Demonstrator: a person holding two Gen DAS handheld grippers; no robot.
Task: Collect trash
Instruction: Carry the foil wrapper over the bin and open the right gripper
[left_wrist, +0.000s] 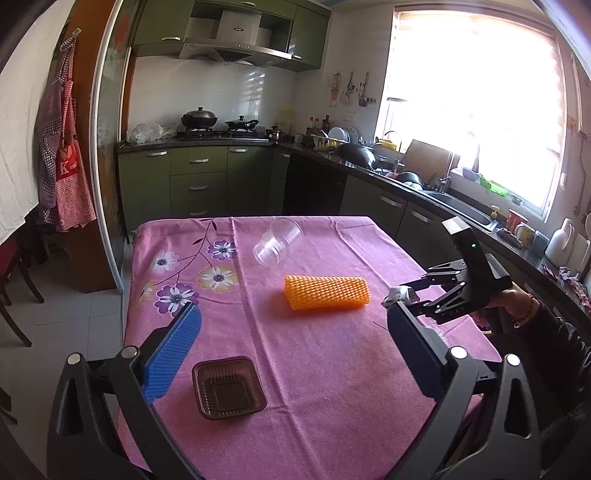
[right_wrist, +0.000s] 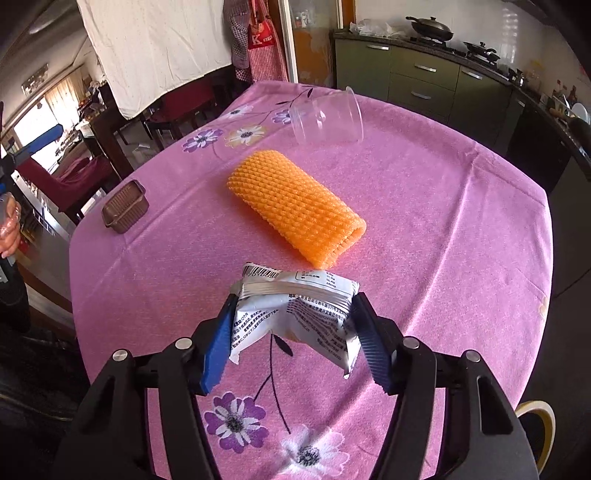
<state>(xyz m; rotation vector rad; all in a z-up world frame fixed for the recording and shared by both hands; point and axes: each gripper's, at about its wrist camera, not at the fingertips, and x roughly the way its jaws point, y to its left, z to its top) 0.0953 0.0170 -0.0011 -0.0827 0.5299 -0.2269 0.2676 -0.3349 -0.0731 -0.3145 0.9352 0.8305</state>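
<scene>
My right gripper (right_wrist: 295, 317) is shut on a white snack wrapper (right_wrist: 295, 314) and holds it above the near part of the pink tablecloth (right_wrist: 443, 229). It also shows in the left wrist view (left_wrist: 400, 295), with the wrapper (left_wrist: 398, 294) at its tips. My left gripper (left_wrist: 295, 332) is open and empty above the table. An orange foam net sleeve (left_wrist: 327, 291) (right_wrist: 295, 206) lies mid-table. A clear plastic cup (left_wrist: 277, 242) (right_wrist: 328, 118) lies on its side farther off. A brown plastic tray (left_wrist: 228, 387) (right_wrist: 125, 211) sits near the left gripper.
Green kitchen cabinets (left_wrist: 199, 173) and a counter with a sink (left_wrist: 461, 210) run behind and to the right of the table. Dark chairs (right_wrist: 74, 181) stand beside the table's far side. A yellow-rimmed object (right_wrist: 539, 424) sits on the floor at the right.
</scene>
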